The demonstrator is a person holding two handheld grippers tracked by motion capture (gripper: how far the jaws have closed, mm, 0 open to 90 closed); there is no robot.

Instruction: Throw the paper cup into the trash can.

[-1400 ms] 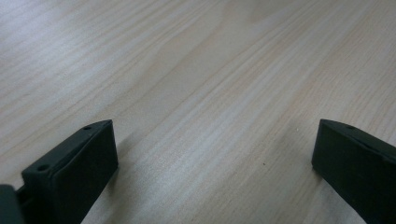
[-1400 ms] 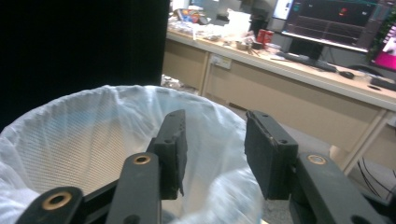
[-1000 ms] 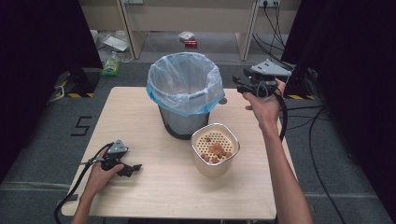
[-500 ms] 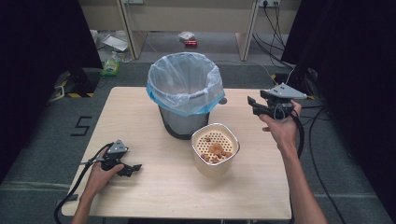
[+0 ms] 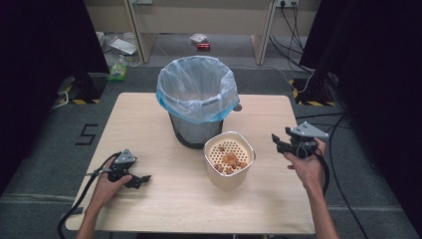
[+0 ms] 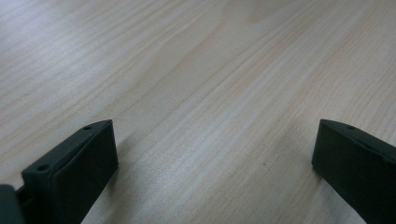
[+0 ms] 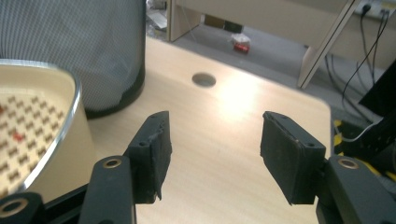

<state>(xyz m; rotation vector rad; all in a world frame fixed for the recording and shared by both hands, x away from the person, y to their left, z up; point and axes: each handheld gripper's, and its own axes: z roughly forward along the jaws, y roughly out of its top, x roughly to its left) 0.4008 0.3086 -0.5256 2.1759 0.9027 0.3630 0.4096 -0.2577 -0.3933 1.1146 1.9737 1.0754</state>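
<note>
Two hand-held grippers are out over the wooden surface (image 5: pixel 164 209). The right hand-held gripper (image 5: pixel 278 144) hangs just beside the cream perforated container (image 5: pixel 229 164) of brown bits, its jaws spread, just opened wider, nothing between them. The left hand-held gripper (image 5: pixel 142 179) rests on the surface, jaws spread and empty. Behind the container stands a bin (image 5: pixel 196 99) lined with a blue bag.

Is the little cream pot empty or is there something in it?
Not empty. The pot stands upright, and a few small brown bits lie on the holed tray inside it. What they are, I cannot tell.
</note>
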